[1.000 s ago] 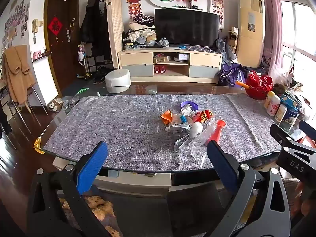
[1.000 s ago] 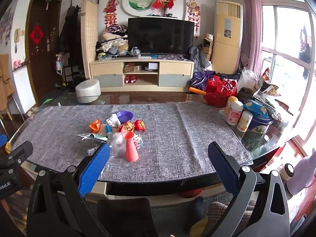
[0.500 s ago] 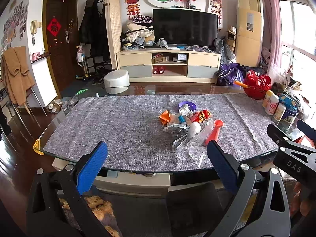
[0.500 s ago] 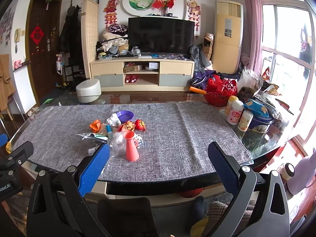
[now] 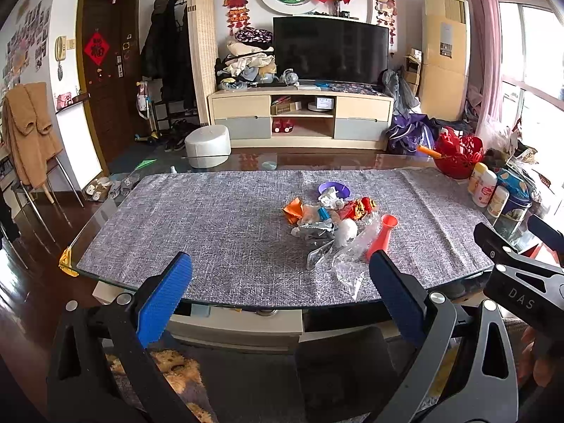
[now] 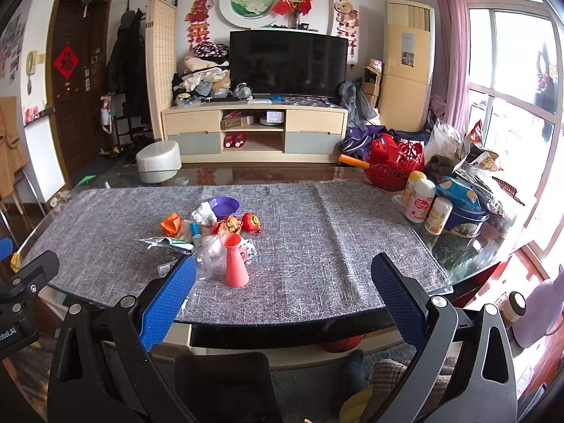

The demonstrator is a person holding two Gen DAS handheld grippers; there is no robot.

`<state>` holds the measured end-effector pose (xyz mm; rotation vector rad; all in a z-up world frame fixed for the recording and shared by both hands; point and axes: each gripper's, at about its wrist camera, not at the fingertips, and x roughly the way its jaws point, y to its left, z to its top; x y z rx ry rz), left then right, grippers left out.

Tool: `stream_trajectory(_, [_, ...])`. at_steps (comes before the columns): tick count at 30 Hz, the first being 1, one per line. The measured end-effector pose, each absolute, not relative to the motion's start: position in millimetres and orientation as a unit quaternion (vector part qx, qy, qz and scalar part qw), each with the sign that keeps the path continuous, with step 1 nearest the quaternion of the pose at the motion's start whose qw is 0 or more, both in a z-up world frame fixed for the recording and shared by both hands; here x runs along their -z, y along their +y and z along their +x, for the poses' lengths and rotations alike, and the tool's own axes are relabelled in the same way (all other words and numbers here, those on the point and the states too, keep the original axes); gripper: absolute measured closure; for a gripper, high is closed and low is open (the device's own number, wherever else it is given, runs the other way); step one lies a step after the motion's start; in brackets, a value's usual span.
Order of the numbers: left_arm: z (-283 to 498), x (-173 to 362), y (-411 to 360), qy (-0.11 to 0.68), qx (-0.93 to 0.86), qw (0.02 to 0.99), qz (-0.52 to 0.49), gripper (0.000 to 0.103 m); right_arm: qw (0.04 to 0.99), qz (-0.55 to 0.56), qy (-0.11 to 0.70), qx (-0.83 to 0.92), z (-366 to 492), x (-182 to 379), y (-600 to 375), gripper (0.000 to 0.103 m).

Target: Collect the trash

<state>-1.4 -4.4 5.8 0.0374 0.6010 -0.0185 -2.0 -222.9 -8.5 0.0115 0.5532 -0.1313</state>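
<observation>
Presently, both tools are held short of the near edge of the glass table (image 5: 105,211), with nothing between their fingers. The left gripper (image 5: 280,294) has its blue-padded jaws spread wide. The right gripper (image 6: 282,296) is likewise wide apart and empty; its black frame also shows at the right edge of the left wrist view.

A grey woven cloth (image 6: 335,239) covers most of the table top. The trash pile (image 5: 328,215) lies on this cloth, a little right of centre in the left view and left of centre in the right view. It is well apart from both grippers.

Items noted in the pile:
- a purple dish (image 6: 224,207) at the far side, with crumpled white paper (image 6: 203,213) touching its near-left rim;
- an orange wrapper (image 6: 170,223) at the left end;
- red and gold wrappers (image 6: 239,224) near the middle;
- a silver foil packet (image 6: 164,243) lying flat at the near left;
- crumpled clear plastic (image 6: 209,257) on the near side;
- a coral funnel-shaped vase (image 6: 234,264), upright, just beside the clear plastic.

At the right end of the table stand white bottles (image 6: 419,201), a blue tin (image 6: 465,220) and a red basket (image 6: 398,165), well apart from the pile.
</observation>
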Motion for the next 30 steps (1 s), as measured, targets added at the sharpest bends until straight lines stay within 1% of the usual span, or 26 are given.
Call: stream_trajectory(30, [-2.9, -9.0, -6.0, 0.294, 0.009, 0.956, 0.016, 0.008, 0.962, 0.011, 0.266, 0.062, -2.7, 7.9, -222.2, 0.003])
